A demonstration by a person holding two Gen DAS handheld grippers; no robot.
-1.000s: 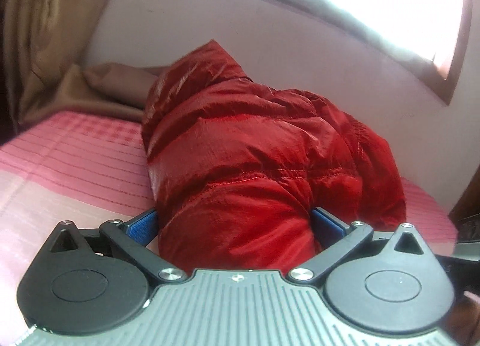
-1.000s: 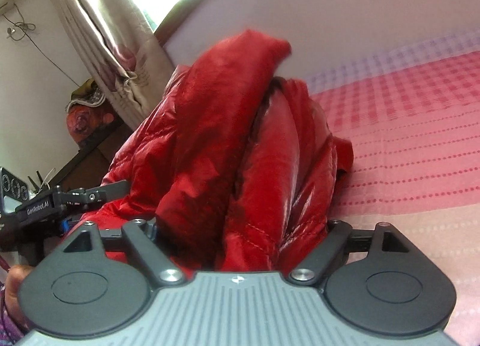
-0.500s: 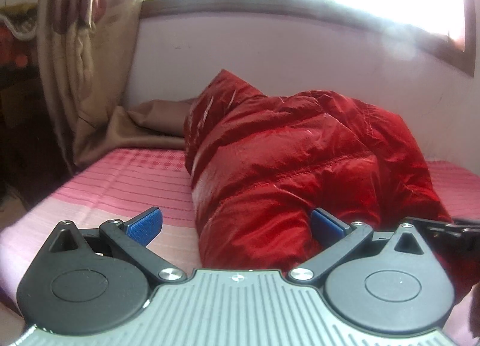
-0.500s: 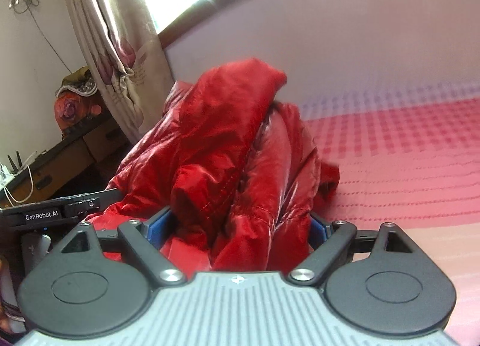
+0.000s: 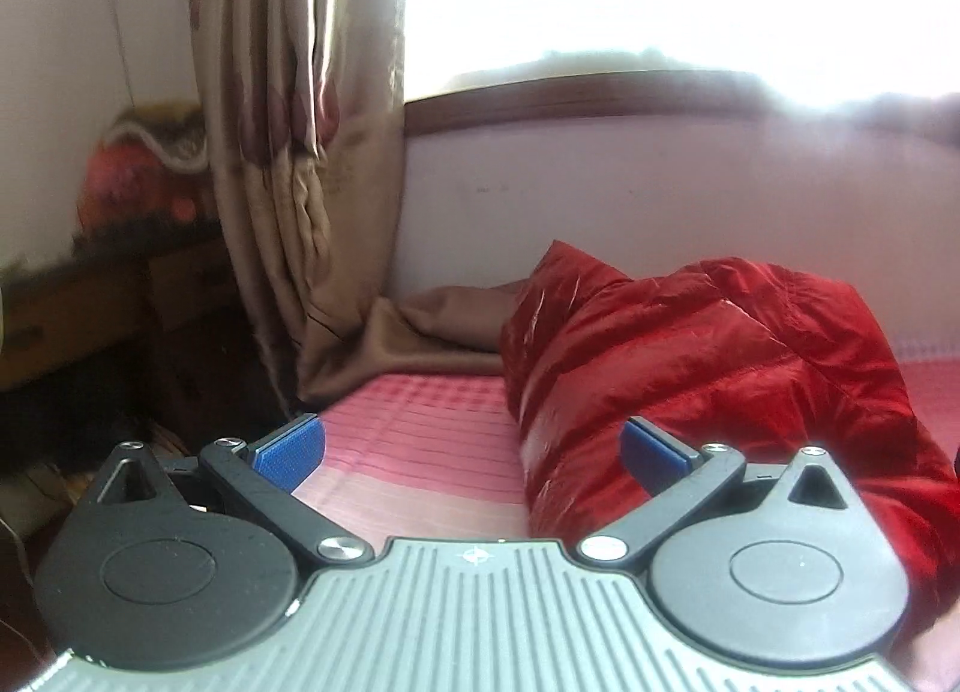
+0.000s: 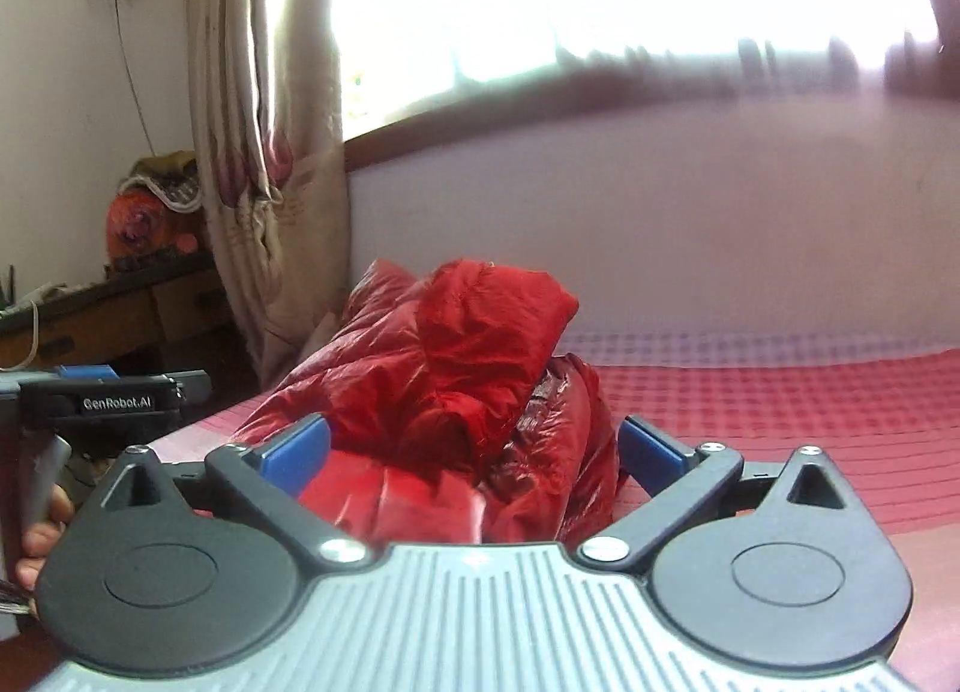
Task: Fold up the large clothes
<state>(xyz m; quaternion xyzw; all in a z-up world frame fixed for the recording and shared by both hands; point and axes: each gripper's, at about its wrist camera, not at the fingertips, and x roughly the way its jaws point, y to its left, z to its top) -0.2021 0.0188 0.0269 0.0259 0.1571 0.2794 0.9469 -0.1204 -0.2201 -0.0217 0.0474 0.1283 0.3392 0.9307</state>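
Red jacket (image 6: 456, 392) lies bunched on the pink bed (image 6: 810, 410) against the wall, below the window; curtain (image 5: 300, 152) to its left. Right gripper (image 6: 474, 452) has just been opening, jaws now wide apart, jacket in the gap but pads off it. Left gripper (image 5: 474, 452) spread wide too, gripping nothing, jacket by its right pad. Both point nearly level. A hand (image 6: 42, 536) holds the left tool.

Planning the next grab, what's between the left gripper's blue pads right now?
In the left wrist view, bare pink bedsheet and the red jacket's near edge; left gripper grips nothing.
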